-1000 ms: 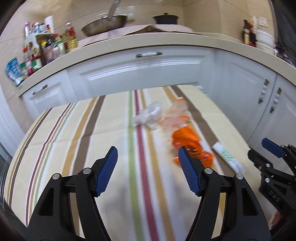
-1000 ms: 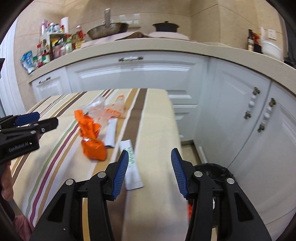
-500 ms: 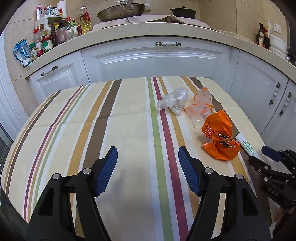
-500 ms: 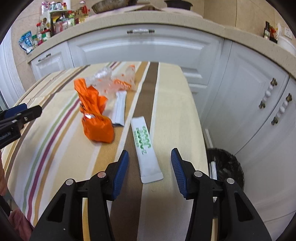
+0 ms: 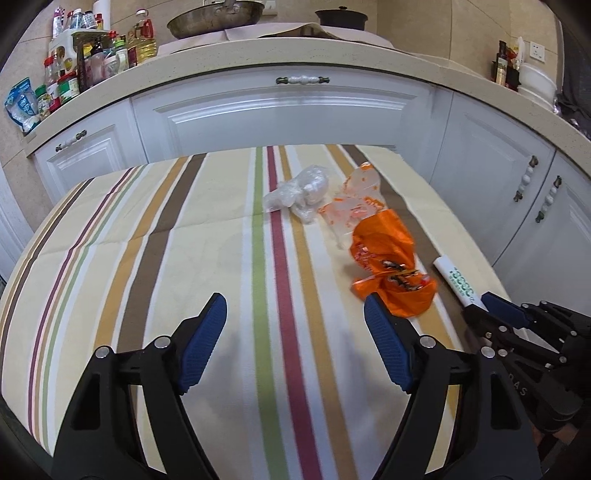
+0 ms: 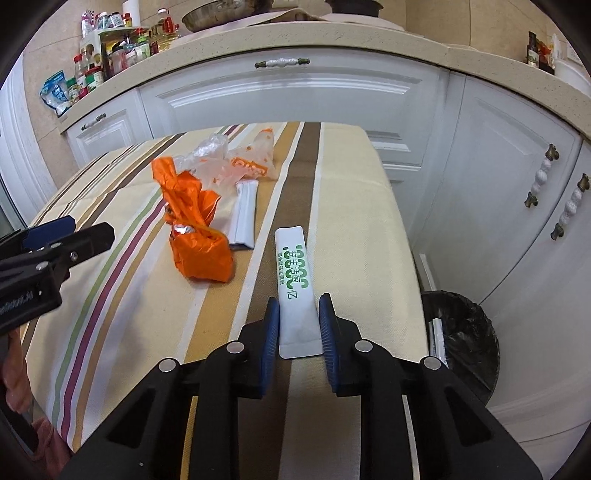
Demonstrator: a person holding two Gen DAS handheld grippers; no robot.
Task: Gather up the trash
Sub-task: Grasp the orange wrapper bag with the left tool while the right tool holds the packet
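Trash lies on a striped tablecloth point(image 5: 147, 258). My right gripper point(image 6: 298, 314) has its jaws closed in on the sides of a white sachet with green print point(image 6: 295, 280), which lies flat on the cloth; the sachet also shows in the left wrist view point(image 5: 456, 282). A crumpled orange wrapper point(image 6: 199, 229) point(image 5: 388, 266), a plain white sachet point(image 6: 244, 214), an orange-printed clear bag point(image 6: 251, 162) point(image 5: 354, 206) and a crumpled clear plastic bag point(image 5: 303, 192) lie beyond. My left gripper point(image 5: 295, 339) is open and empty above the cloth, left of the orange wrapper.
A black-lined trash bin point(image 6: 458, 332) stands on the floor right of the table. White cabinets point(image 5: 288, 114) and a counter with bottles point(image 5: 81, 66) and a pan point(image 5: 214, 18) stand behind. The right gripper shows at the right edge of the left wrist view point(image 5: 498, 306).
My right gripper has moved forward and down over the green-print sachet and narrowed its jaws around it. My left gripper has drawn slightly nearer the trash and stays open.
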